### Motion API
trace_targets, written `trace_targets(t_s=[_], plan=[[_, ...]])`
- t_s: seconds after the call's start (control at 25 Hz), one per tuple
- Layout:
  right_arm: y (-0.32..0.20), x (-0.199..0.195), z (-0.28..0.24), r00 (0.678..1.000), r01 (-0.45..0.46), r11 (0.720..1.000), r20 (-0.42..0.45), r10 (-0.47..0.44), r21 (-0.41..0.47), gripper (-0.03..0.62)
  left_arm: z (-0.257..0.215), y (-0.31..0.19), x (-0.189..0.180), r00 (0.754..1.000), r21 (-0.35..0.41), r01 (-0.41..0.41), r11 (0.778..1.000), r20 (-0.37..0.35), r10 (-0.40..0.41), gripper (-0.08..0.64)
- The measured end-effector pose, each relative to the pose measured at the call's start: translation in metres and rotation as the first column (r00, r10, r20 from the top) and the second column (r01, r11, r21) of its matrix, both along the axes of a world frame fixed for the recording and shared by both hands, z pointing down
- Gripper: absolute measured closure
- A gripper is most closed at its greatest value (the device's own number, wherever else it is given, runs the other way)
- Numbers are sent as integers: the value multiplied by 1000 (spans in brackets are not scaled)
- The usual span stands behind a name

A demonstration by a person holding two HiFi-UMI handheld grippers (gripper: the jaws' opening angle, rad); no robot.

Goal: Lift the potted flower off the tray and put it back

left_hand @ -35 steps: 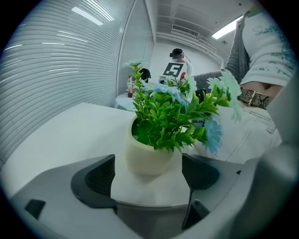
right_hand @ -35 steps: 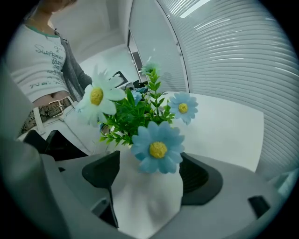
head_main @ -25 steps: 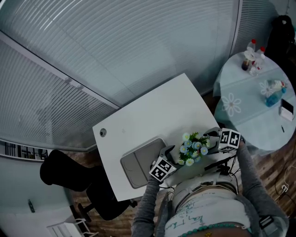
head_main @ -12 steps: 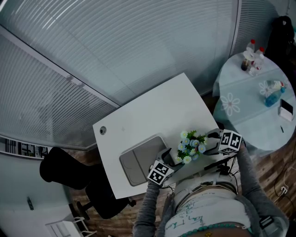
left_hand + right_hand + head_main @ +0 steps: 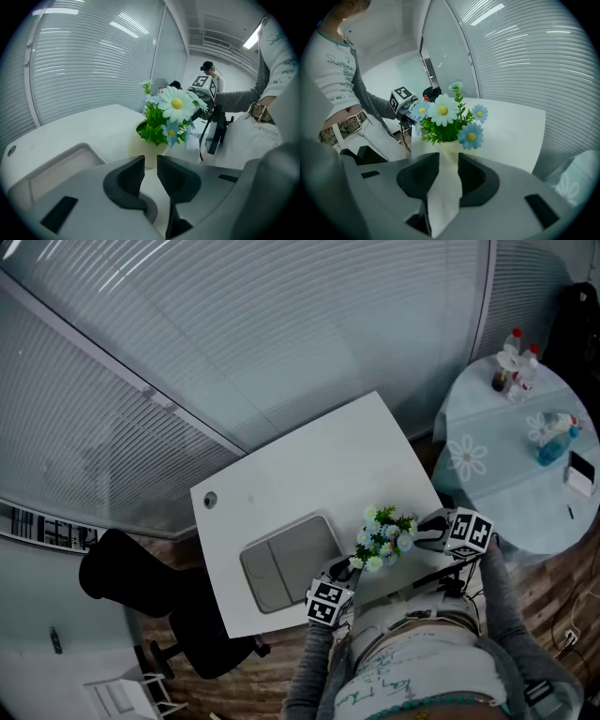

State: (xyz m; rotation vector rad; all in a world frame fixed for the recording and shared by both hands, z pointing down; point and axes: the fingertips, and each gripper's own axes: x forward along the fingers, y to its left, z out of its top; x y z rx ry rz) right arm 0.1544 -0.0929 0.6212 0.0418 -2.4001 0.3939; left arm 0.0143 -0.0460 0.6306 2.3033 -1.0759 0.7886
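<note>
We see a white desk [image 5: 309,460] with a round cable hole [image 5: 210,500] near its left corner, slatted blinds [image 5: 234,334] behind it, a black chair [image 5: 122,577] beside it, and a round table [image 5: 487,479] in flower-print cloth bearing bottles [image 5: 514,360].
</note>
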Motion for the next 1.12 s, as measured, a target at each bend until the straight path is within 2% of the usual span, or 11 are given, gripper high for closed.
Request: trace_targets(t_s=[0.08,0.16,0.48,0.6,0.84,0.96,1.12], plan=[[1,2,-2,1000,14,1000,6,-14,5,507,-1,2,3,999,-5,52,999,-14,-52,484],[2,4,-4,999,31,999,19,-31,8,540,-1,3,5,995,-1,95,995,-15,-95,516],[17,-2,-12,981,173,980,69,-181,100,555,-4,11,14,972,-9,233,972,1,-233,549],[19,-6,-14,972,213,969,72,-223,129,555,-4,15,19,969,-9,248,969,5,-248,549],[19,-17,-32,968,217,948,73,-239,231,559,-13,25,23,969,26,244,969,23,-245,549],[20,-21,-39,967,231,940,50,-251,252,560,-12,27,20,973,45,228,973,29,-229,549],[29,-23,-45,968,244,936,2,-252,254,560,-16,34,21,980,29,199,980,8,-199,549]])
